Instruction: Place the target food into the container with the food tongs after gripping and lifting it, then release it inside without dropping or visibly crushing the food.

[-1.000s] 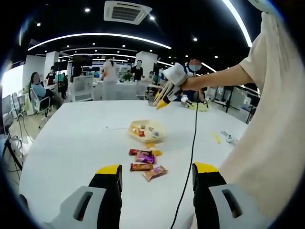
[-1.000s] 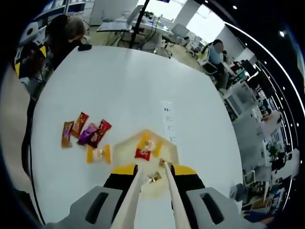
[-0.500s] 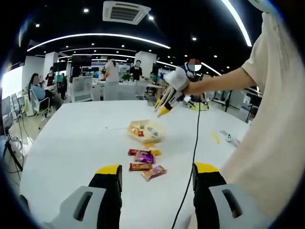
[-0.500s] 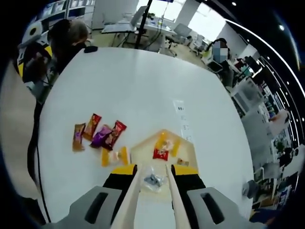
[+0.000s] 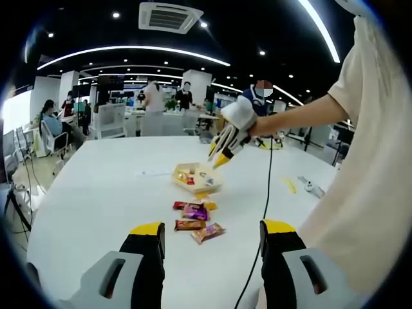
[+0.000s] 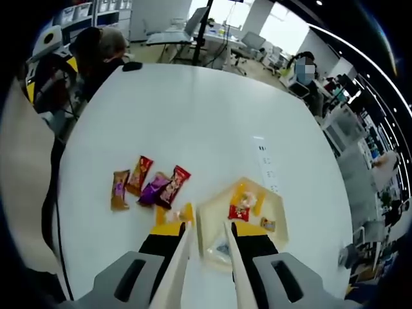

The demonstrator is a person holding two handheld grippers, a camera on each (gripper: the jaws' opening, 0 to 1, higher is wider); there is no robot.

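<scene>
Snack packets lie in two groups on the white table [image 6: 193,116]: several wrapped bars [image 6: 149,187] loose on the tabletop, and a few more pieces inside the pale yellow container [image 6: 273,205]. In my right gripper view, the right gripper [image 6: 207,239] carries the food tongs [image 6: 183,261], whose two cream arms run forward between the jaws, a narrow gap between their tips; the tips hang over the near edge of the container, with a clear-wrapped candy [image 6: 221,248] showing between them, though I cannot tell whether they pinch it. In my left gripper view, the left gripper [image 5: 211,233] hangs wide open above the table, the loose bars [image 5: 198,220] just ahead and the container [image 5: 196,177] beyond them.
</scene>
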